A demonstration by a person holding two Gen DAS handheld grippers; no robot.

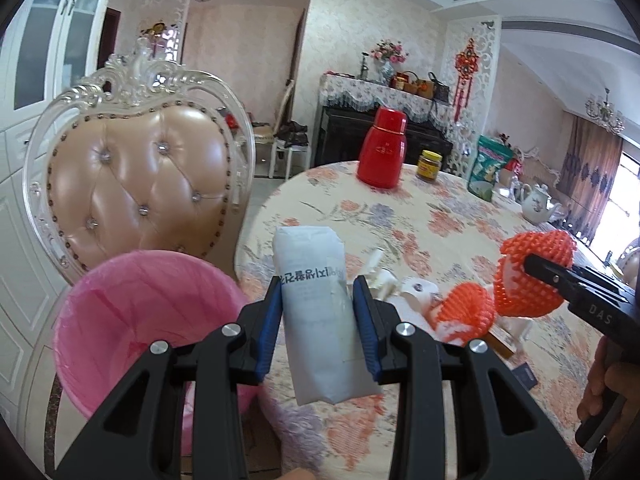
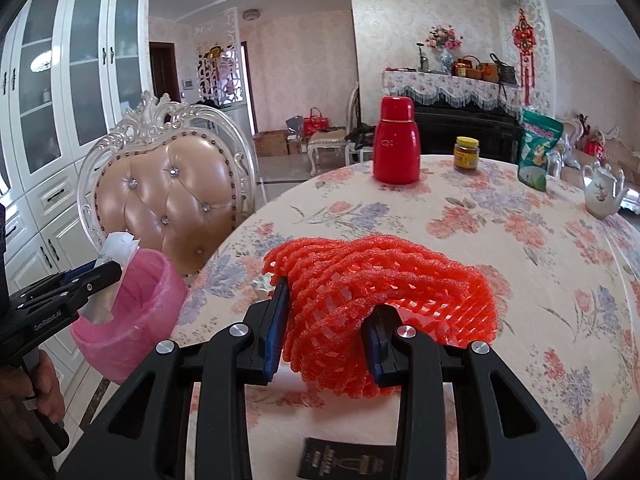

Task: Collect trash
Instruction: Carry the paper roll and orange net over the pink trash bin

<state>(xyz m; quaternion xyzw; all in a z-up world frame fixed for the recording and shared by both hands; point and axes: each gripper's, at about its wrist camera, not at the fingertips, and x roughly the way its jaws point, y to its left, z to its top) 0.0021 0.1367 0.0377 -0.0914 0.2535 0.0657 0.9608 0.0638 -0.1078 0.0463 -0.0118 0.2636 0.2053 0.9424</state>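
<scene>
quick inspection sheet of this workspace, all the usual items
surface: round table under a floral cloth
job's things: white packet and orange foam net both held; pink-lined bin beside the table; second foam net and white scraps on the cloth
clutter: red flask, jar, green bag, teapot
grippers: left gripper shut on the packet; right gripper shut on the foam net
cables: nothing seen
surroundings: padded chair, white cabinets, piano
</scene>
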